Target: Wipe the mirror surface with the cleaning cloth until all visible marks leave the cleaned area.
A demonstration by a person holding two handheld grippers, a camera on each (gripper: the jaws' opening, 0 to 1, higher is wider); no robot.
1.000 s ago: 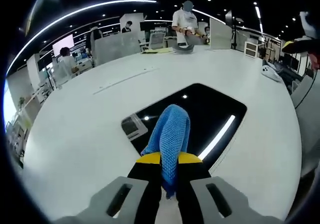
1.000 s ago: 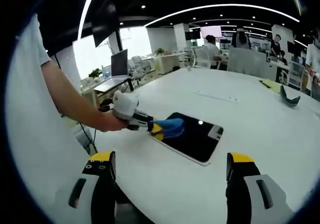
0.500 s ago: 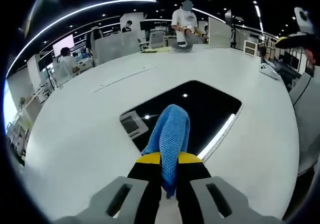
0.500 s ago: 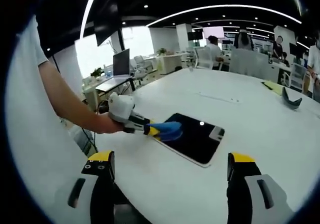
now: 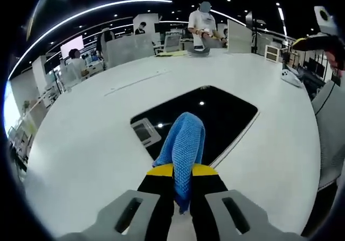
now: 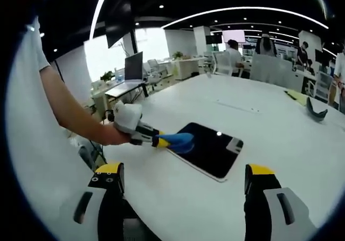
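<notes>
Blue cloth [image 5: 183, 144] is pinched between the jaws of the left claw [image 5: 182, 172], its free end bunched forward past the yellow tips so that soft fabric, not hard plastic, meets the glass. The mirror [image 5: 215, 111] lies flat on the white counter [image 5: 81, 138], dark because it reflects the ceiling and its lights. In the right gripper view the cloth [image 6: 176, 139] sits over the mirror's near corner [image 6: 207, 149]; whether it presses on the surface or hangs just above it I cannot tell. A person's hand [image 6: 110, 133] drives that claw in low from the counter edge, an angle that suits a flat sweep across the glass. The right claw [image 6: 183, 198] is spread wide and holds nothing, kept back from the mirror so it does not block the wiping path. A small pale tag [image 5: 144, 132] sits at one mirror corner.
</notes>
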